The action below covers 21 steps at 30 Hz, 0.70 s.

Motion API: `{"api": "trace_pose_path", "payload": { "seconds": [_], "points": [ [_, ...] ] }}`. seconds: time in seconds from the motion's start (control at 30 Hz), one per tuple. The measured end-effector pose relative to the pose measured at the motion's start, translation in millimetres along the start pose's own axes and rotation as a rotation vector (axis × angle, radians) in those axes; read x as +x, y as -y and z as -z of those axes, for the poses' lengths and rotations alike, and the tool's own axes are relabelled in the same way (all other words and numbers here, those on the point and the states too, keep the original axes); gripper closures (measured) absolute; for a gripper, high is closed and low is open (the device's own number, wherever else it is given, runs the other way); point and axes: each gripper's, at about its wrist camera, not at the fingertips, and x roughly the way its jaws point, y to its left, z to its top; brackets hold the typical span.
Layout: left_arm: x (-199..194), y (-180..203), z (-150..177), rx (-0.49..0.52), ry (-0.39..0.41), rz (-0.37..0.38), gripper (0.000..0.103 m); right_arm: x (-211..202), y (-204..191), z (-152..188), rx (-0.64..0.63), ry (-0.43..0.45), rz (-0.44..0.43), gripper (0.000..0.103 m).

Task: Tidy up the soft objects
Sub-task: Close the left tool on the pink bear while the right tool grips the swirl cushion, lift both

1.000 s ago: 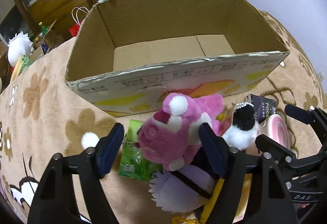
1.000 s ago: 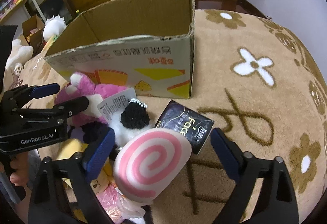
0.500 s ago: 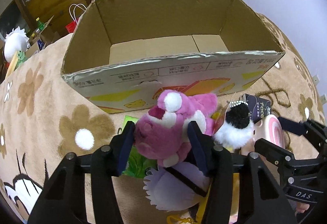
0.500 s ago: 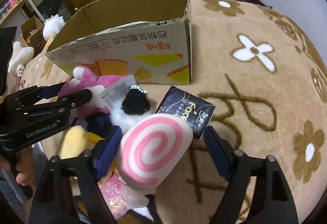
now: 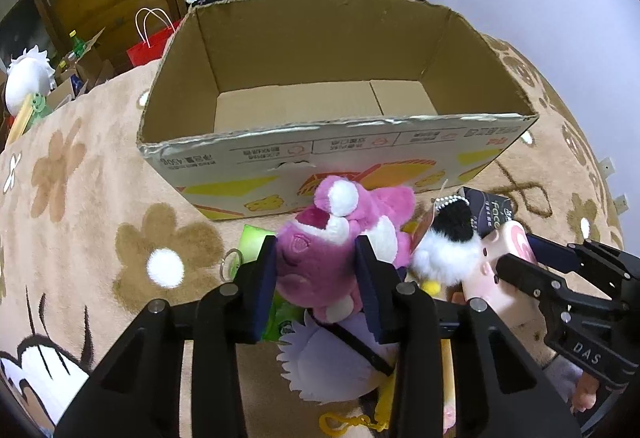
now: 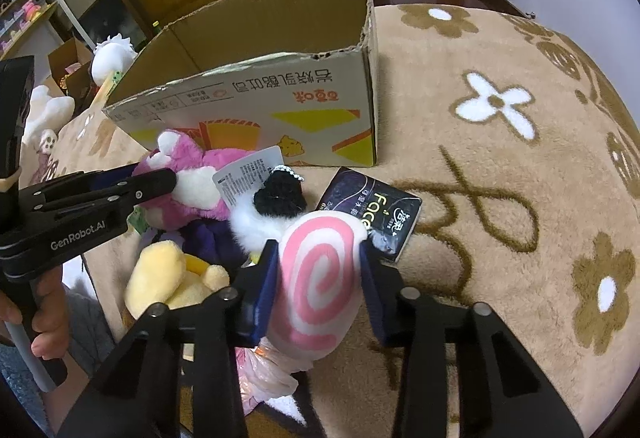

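Blue pads of the left hand-held gripper point(image 5: 316, 274) press both sides of the pink plush bear point(image 5: 340, 238), clamping its head; the bear lies on the flowered carpet point(image 5: 80, 198) just in front of the cardboard box point(image 5: 340, 154), against the box's printed front wall. Under the bear, also in front of the box, sit a green packet point(image 5: 252, 242) with a key ring and a pale purple plush point(image 5: 332, 362) crossed by a dark strap.

Beside the bear, on the side away from the green packet, a black-and-white fluffy toy point(image 6: 272, 210) with a bead string on top lies in front of the box, touching the bear's white paper tag point(image 6: 248, 178). The right hand-held gripper point(image 6: 318, 278) is clenched on the pink-and-white swirl cushion point(image 6: 316, 278), its pads squeezing the roll's two sides, in front of the box near its right corner. A dark tissue pack marked "Face" point(image 6: 384, 214) rests flat on the carpet between that cushion and the box corner, touching the cushion's far edge. A yellow plush point(image 6: 168, 278) lies further from the box than the bear, with a pink plastic bag point(image 6: 260, 378) below the cushion.

The box stands open-topped on the carpet, its inside showing only bare cardboard floor.
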Motion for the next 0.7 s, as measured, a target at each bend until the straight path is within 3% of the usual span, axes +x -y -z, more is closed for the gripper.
{"api": "trace_pose_path", "payload": {
  "seconds": [0.17, 0.7],
  "points": [
    [-11.4, 2.8, -0.2, 0.010, 0.032, 0.008, 0.068, -3.7, 3.4, -1.0, 0.012, 0.020, -0.008, 0.070],
    [-54.2, -1.2, 12.1, -0.009, 0.151, -0.096, 0.068, -43.3, -2.0, -9.1, -0.009, 0.205, -0.010, 0.075]
  ]
}}
